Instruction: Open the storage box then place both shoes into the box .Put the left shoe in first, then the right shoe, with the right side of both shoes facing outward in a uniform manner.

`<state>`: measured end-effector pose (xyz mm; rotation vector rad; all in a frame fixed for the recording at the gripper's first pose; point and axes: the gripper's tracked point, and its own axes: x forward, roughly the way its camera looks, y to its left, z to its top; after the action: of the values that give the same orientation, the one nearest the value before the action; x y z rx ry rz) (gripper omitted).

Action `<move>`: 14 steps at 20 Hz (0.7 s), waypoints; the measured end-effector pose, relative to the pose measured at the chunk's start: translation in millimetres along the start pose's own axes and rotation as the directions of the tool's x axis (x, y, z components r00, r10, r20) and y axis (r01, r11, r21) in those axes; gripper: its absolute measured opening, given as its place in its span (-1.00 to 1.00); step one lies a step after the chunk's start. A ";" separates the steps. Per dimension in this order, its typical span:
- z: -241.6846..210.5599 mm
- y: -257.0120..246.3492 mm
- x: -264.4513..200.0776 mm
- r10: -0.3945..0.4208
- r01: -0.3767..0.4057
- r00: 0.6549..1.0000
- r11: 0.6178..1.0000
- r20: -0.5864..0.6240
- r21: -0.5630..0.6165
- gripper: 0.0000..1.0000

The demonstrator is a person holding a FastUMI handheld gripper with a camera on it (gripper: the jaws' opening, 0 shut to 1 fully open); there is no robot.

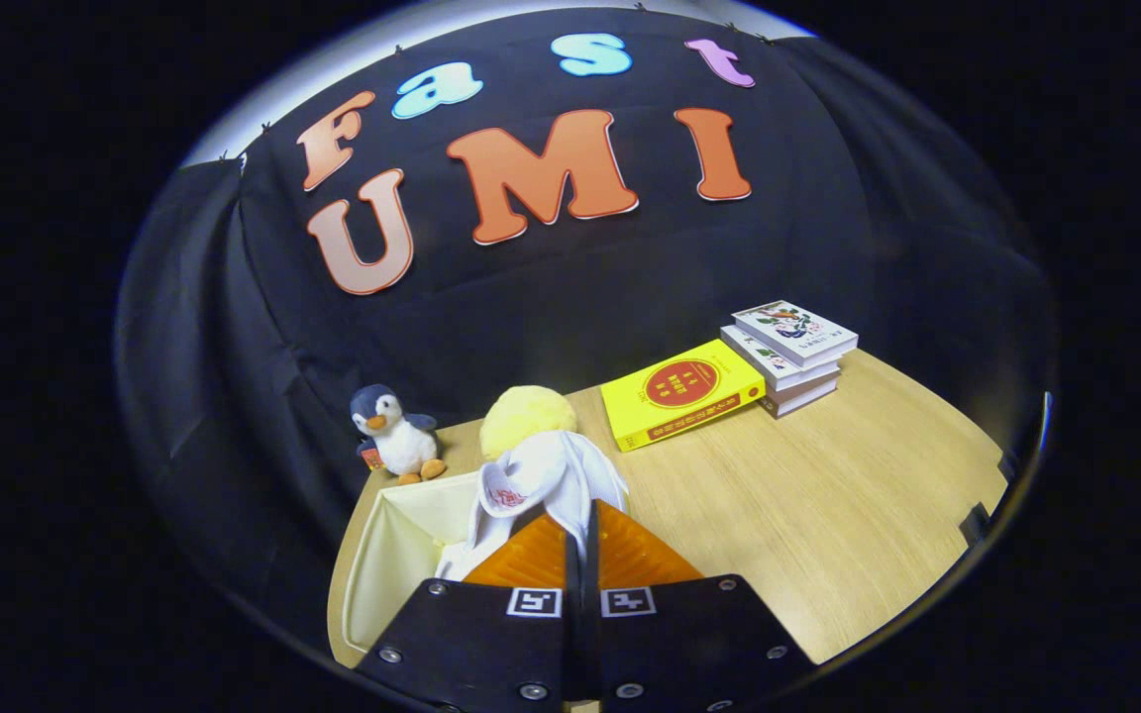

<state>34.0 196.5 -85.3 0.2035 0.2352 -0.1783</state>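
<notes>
Two fingers of the gripper stand nearly together, pinched on a thin part of a white shoe, likely its collar or heel edge; the shoe hangs just ahead of the tips with its opening turned toward the camera. Just beside and below it, to the fingers' left, lies the cream box, its flap folded open. By my reading the shoe is being carried toward that box, though I cannot tell which shoe it is.

As a judgement: the shoe looks light and soft-walled, so a pinch on the rim holds it, yet it may swing or twist, which matters for facing its right side outward. The box looks thin and may shift if nudged.

Beyond the shoe sits a yellow ball, with a penguin beside it. Further along the table lie a yellow book and a stack of books.
</notes>
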 end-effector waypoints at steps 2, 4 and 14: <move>-7.5 26.5 0.1 0.015 -0.015 1.000 1.000 -0.001 -0.009 -1.00; -17.4 45.0 4.1 0.025 -0.025 1.000 0.999 -0.008 -0.021 -1.00; -70.1 52.3 32.9 -0.040 0.029 0.995 0.993 -0.092 -0.116 -0.99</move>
<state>61.0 257.3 -150.9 0.0938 0.3424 -0.1888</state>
